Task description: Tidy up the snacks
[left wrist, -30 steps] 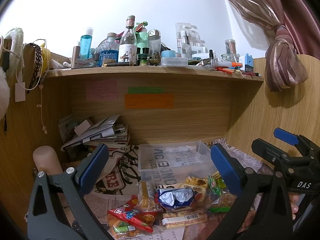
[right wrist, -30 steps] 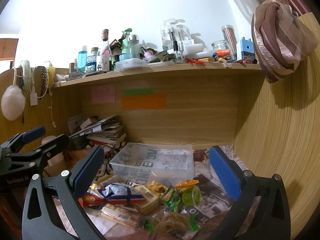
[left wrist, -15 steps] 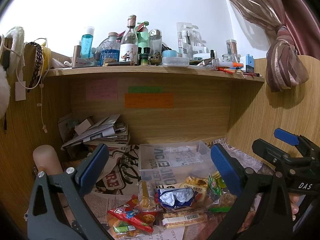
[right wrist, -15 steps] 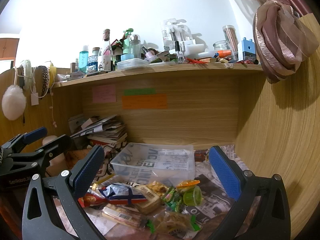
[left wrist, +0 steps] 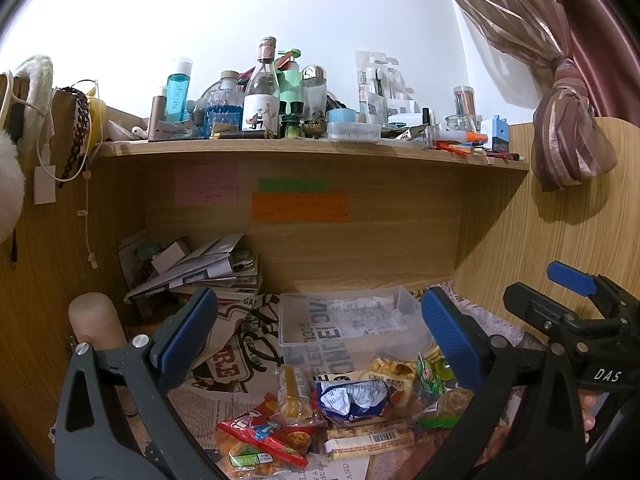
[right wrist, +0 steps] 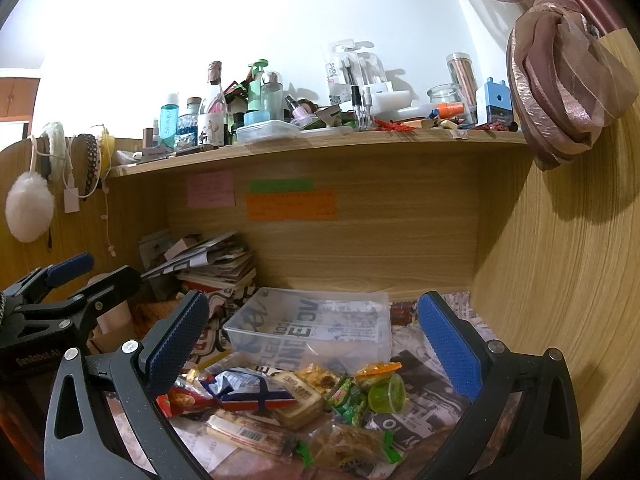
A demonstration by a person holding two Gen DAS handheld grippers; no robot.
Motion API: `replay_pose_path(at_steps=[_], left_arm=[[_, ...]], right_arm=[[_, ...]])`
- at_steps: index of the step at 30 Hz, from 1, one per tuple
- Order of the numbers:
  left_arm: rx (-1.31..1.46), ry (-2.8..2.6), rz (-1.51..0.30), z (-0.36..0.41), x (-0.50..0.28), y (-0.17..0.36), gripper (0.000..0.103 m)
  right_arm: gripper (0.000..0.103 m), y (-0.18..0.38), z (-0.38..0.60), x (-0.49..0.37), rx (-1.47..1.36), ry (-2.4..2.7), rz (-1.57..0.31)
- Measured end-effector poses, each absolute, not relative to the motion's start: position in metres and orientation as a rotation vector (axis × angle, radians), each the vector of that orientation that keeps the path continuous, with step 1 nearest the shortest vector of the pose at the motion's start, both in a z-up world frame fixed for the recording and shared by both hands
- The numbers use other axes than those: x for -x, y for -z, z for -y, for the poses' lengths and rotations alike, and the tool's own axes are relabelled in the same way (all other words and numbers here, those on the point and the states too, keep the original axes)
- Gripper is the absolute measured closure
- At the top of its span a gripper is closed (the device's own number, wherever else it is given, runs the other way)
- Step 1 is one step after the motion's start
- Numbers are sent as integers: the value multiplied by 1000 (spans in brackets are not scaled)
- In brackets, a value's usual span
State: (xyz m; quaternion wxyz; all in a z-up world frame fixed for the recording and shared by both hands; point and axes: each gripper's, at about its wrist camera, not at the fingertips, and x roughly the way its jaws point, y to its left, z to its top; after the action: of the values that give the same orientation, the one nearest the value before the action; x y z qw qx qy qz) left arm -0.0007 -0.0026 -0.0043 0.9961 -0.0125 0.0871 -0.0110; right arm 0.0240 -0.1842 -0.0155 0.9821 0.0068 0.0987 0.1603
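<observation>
A pile of wrapped snacks [left wrist: 340,412] lies on newspaper in front of an empty clear plastic bin [left wrist: 344,324]. It holds a blue-white packet [left wrist: 352,394], a red packet [left wrist: 260,432] and a long bar with a barcode [left wrist: 372,438]. In the right wrist view the pile [right wrist: 296,404] includes a green jelly cup [right wrist: 386,392], and the bin [right wrist: 316,328] stands behind it. My left gripper [left wrist: 320,340] is open and empty above the pile. My right gripper [right wrist: 312,344] is open and empty, also over the pile.
A stack of papers and magazines [left wrist: 200,268] sits at the back left. A beige cylinder [left wrist: 94,320] stands at the left. The shelf above [left wrist: 312,148] is crowded with bottles and jars. Wooden walls close in left, back and right [right wrist: 560,280].
</observation>
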Motion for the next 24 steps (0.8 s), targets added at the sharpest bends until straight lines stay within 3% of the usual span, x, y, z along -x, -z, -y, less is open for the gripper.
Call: replay_pose_path(at_steps=[19, 24], left_arm=[[55, 4, -247, -19, -7, 26, 0], [51, -10, -346, -33, -17, 48, 12]], right_arm=[[0, 46, 195, -44, -4, -311, -313], [12, 65, 203, -51, 11, -292, -390]])
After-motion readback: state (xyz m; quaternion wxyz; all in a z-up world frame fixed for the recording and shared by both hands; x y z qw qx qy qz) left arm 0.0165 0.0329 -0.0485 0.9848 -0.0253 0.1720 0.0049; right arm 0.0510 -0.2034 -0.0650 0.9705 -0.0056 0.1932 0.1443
